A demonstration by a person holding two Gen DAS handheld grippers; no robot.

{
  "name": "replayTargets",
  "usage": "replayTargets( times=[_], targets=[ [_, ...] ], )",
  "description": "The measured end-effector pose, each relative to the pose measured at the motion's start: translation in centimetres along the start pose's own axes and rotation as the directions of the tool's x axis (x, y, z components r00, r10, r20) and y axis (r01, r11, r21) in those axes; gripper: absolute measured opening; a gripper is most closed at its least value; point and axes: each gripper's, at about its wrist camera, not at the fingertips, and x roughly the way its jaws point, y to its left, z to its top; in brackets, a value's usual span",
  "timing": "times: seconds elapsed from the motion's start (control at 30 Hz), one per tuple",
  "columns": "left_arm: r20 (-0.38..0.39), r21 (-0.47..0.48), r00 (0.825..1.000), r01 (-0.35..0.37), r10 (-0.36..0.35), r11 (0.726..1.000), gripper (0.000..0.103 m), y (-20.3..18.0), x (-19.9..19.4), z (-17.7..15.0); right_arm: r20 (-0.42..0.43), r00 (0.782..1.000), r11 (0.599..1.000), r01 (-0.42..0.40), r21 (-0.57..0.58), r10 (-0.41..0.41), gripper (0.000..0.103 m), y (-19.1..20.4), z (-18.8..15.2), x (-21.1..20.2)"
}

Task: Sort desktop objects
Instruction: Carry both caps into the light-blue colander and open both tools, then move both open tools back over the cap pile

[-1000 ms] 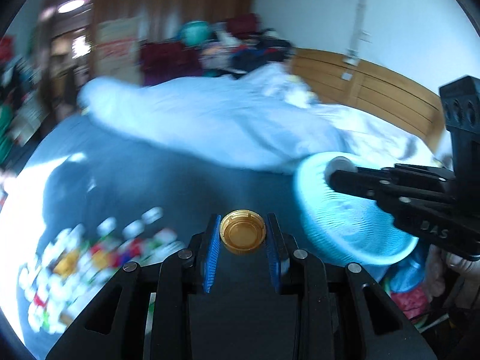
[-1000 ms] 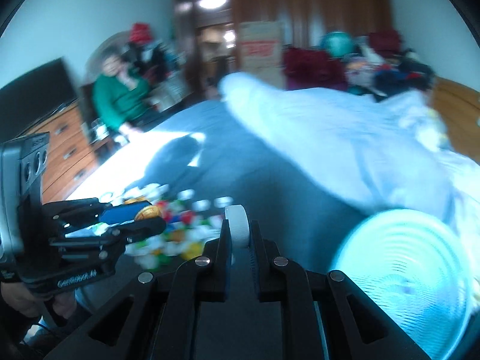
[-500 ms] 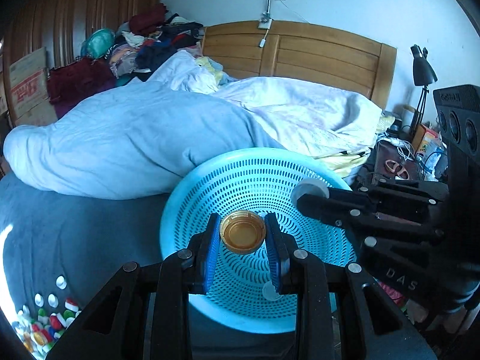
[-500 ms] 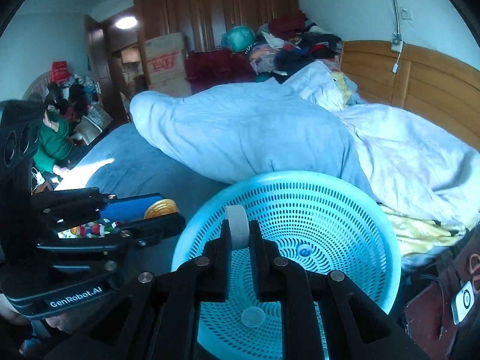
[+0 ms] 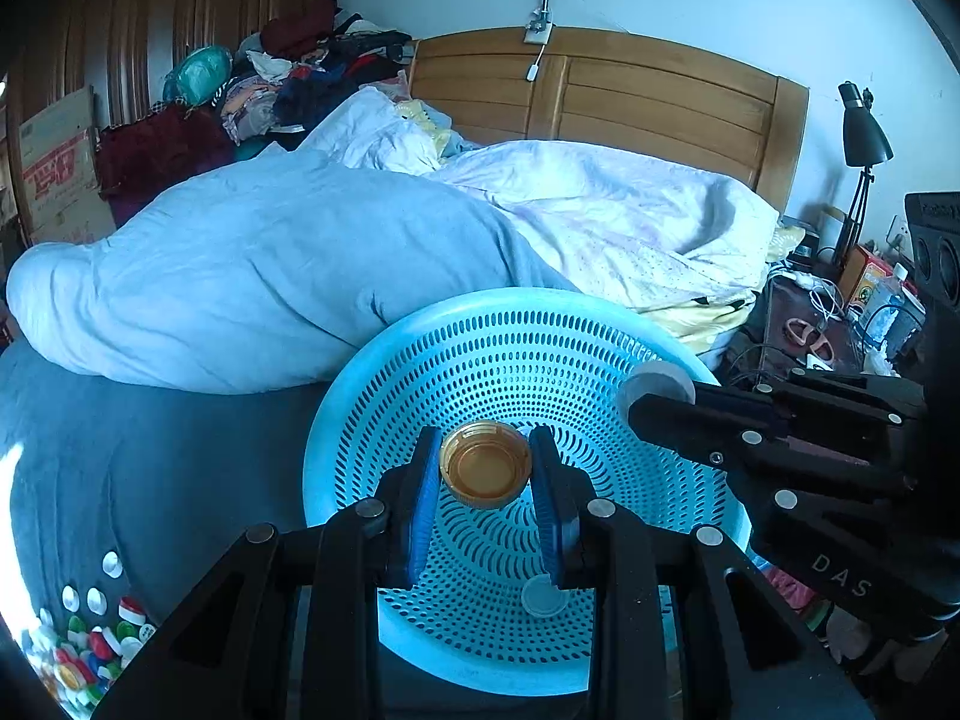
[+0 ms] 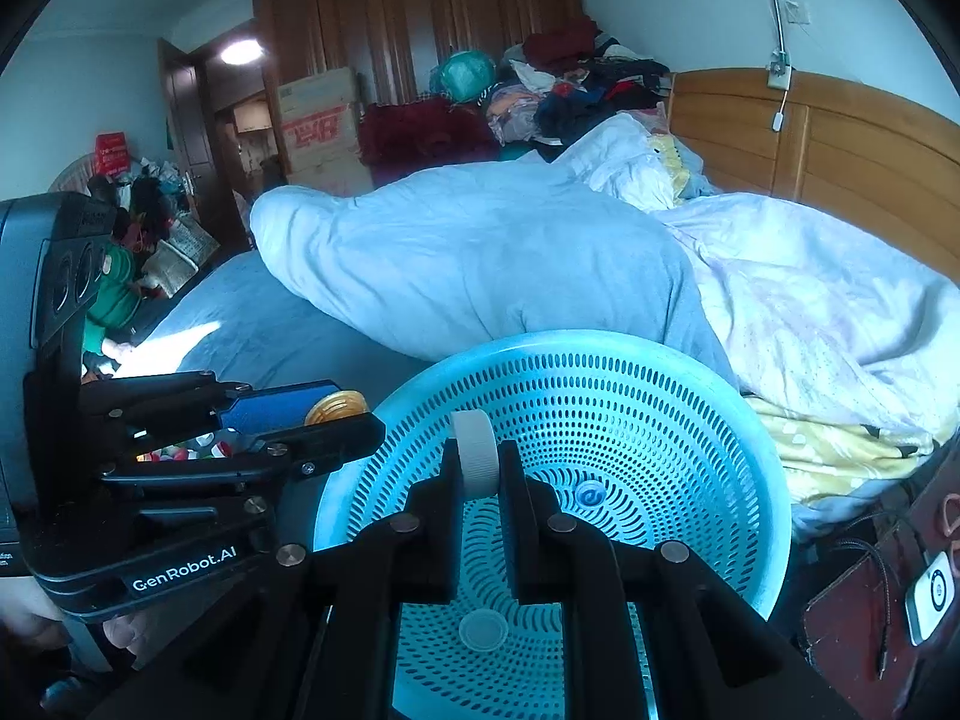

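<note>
My left gripper (image 5: 486,471) is shut on a gold bottle cap (image 5: 485,472), held open side toward the camera above the light blue perforated basket (image 5: 420,360). My right gripper (image 6: 476,461) is shut on a white bottle cap (image 6: 474,456), gripped on edge over the same basket (image 6: 690,372). A white cap (image 6: 483,629) and a blue cap (image 6: 588,495) lie inside the basket. Each gripper shows in the other's view: the right one (image 5: 657,399) over the basket's right rim, the left one (image 6: 336,411) at its left rim.
The basket rests on a bed with a dark blue sheet (image 5: 150,450) against a bulky blue duvet (image 5: 270,276). A pile of loose coloured caps (image 5: 84,648) lies at the left. A cluttered bedside table (image 5: 828,324) with a lamp stands at the right.
Both grippers have swung from the cap pile on the left over to the basket, carrying their caps. In the last half second they moved slightly closer over it.
</note>
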Motion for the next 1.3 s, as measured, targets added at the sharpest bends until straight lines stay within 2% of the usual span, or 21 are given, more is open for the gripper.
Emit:
replayTargets(
  times=[1.07,1.1,1.13,1.17,1.2,1.3],
  targets=[
    [-0.024,0.023,1.0,0.002,-0.002,1.0,0.025,-1.4,1.7,0.0,-0.019,0.999,0.999,0.034,0.018,-0.034,0.012,-2.0,-1.1,0.8],
    [-0.012,0.024,1.0,-0.009,0.009,1.0,0.03,-1.4,1.6,0.0,-0.01,0.998,0.998,0.058,0.02,-0.058,0.014,-2.1,-1.1,0.7],
    [-0.007,0.02,1.0,-0.024,0.024,1.0,0.042,-1.4,1.6,-0.1,0.003,0.997,0.996,0.078,0.032,-0.078,0.034,-2.4,-1.1,0.5],
    [0.004,0.011,0.999,-0.048,0.048,0.999,0.047,-1.2,1.5,-0.1,0.015,0.996,0.995,0.086,0.047,-0.087,0.053,-2.6,-1.0,0.2],
    [0.02,-0.006,0.998,-0.055,0.055,0.998,0.056,-0.8,1.3,-0.1,0.022,0.996,0.995,0.086,0.055,-0.087,0.056,-2.8,-0.9,0.0],
    [0.032,-0.028,0.998,-0.053,0.054,0.998,0.058,0.1,0.8,-0.1,0.019,0.996,0.996,0.083,0.046,-0.084,0.056,-2.6,-0.7,0.0]
  ],
)
